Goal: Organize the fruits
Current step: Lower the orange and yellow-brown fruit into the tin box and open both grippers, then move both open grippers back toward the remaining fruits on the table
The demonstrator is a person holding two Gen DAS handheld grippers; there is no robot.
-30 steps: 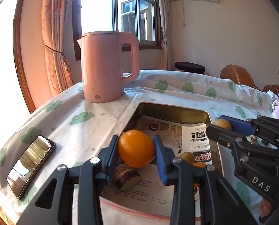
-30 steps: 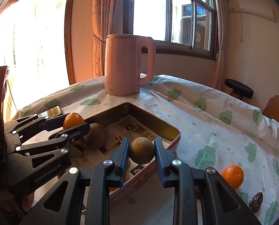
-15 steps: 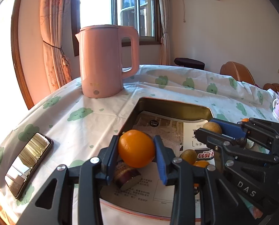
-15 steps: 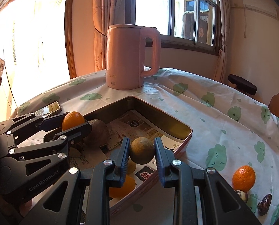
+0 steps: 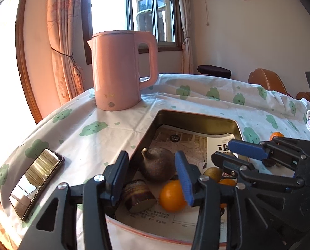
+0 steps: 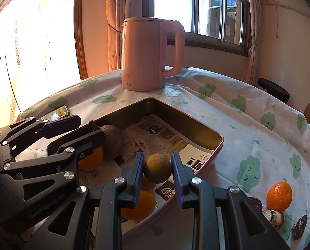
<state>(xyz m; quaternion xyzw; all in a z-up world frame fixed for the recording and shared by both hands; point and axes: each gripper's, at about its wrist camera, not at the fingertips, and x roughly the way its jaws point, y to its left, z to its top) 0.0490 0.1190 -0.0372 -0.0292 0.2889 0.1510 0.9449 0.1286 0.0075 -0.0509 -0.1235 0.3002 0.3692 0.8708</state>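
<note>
Your right hand-held gripper [image 6: 157, 171] is clamped on a brownish fruit [image 6: 157, 168] above the tray [image 6: 215, 145]; your left hand-held gripper [image 5: 153, 177] gapes, empty. Release carelessly near the tray's rim and it may roll onto the tabletop [image 6: 248, 133].

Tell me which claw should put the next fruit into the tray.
Right. The right claw is shut on a greenish-brown fruit over the tray, so it likely only needs to open. The left claw is open and empty.
</note>
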